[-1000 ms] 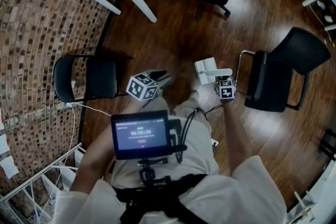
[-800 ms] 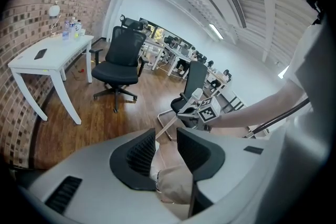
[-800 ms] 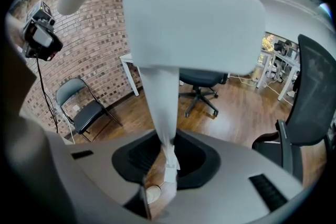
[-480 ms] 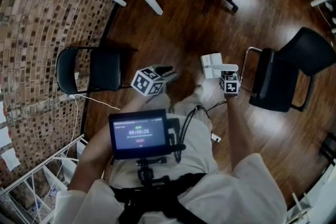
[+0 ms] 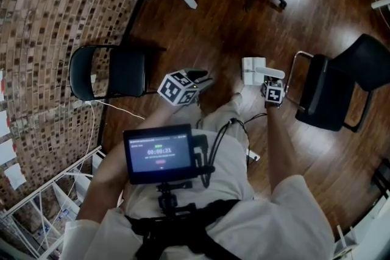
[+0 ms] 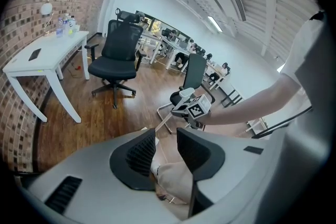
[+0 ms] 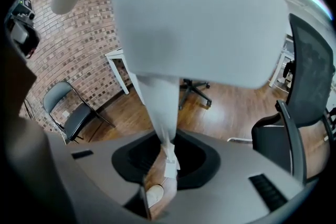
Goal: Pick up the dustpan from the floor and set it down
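White dustpan (image 7: 199, 23) gripped by right tongs (image 7: 167, 157); left tongs (image 6: 166, 144) stand apart.

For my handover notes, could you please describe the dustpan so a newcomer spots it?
Start at the black chair at the head view's right. Left of it, the right tool grips the dustpan by its handle. Unlike that dark chair, it is white.
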The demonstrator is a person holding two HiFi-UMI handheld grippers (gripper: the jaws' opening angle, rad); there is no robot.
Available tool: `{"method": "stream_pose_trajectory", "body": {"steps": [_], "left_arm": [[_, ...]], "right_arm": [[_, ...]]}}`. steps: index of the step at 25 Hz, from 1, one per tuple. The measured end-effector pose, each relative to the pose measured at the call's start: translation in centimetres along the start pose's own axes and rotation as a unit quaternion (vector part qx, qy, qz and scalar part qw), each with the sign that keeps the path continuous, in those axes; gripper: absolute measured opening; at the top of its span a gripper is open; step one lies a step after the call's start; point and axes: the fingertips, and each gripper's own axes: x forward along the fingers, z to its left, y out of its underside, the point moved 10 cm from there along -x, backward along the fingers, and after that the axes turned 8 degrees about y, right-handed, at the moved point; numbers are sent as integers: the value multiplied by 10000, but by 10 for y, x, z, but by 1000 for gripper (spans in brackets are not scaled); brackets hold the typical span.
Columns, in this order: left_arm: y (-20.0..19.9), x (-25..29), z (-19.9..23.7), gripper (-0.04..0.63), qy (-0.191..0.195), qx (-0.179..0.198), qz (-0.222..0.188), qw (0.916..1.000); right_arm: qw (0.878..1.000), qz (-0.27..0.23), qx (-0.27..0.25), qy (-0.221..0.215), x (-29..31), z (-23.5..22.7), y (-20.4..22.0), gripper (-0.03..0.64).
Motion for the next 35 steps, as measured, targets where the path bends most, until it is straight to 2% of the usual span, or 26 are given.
{"method": "stream_pose_trajectory", "body": {"steps": [10, 15, 17, 23, 26, 35], "left_arm": [[-4, 5, -2, 126, -2, 106, 41, 9999], [-20, -7, 14, 126, 75, -41, -21, 10000], [-25, -9, 15, 126, 111, -68, -31, 9999], [4, 6, 12, 126, 116, -21, 80, 9999], [8, -2, 19, 126, 157, -52, 110, 9998], [18, -14, 33, 126, 140, -116, 65, 9998]], "right_arm": [[9998, 40, 160, 57, 10, 2, -1, 100], [9998, 138, -36, 102, 10, 16, -36, 101], [9996, 201, -150, 89, 10, 22, -42, 101], [9985, 190, -506, -60, 17, 47, -10, 109], [9970, 189, -741, -111, 16, 62, -17, 104], [9816, 36, -1819, -576, 23, 70, -22, 100]]}}
